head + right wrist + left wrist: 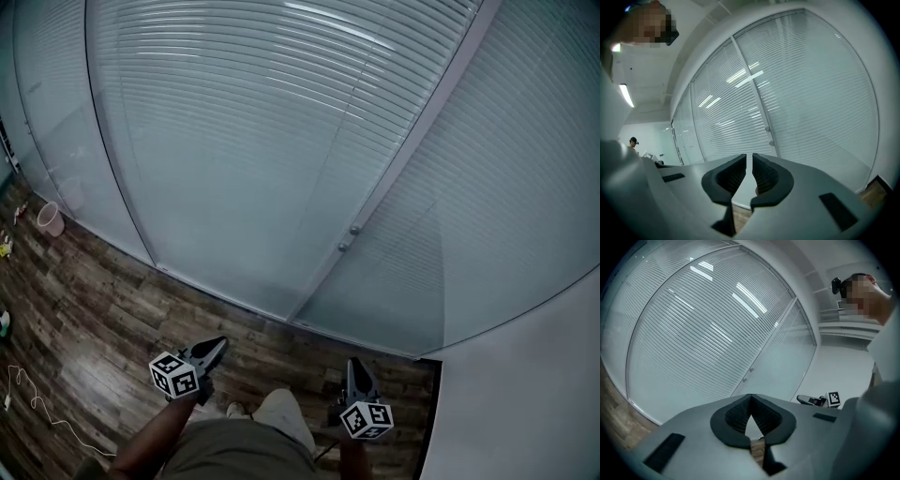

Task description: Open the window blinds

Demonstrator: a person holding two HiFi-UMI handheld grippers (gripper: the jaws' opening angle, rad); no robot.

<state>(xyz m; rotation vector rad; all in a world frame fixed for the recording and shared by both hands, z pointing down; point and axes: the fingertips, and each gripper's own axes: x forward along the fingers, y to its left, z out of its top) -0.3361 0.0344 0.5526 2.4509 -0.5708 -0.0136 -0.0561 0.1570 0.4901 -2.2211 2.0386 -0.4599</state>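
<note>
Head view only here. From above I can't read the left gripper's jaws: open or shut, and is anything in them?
Observer: The left gripper is shut. In its own view the jaw tips meet, with nothing between them.
Operator: And the right?
Observer: The right gripper is shut too. Only a thin slit shows between its jaws, and it is empty.
Operator: Anyone else in the room?
Observer: Yes. The right gripper view shows a person, small and far off at the left, beyond the far end of the blinds.
</note>
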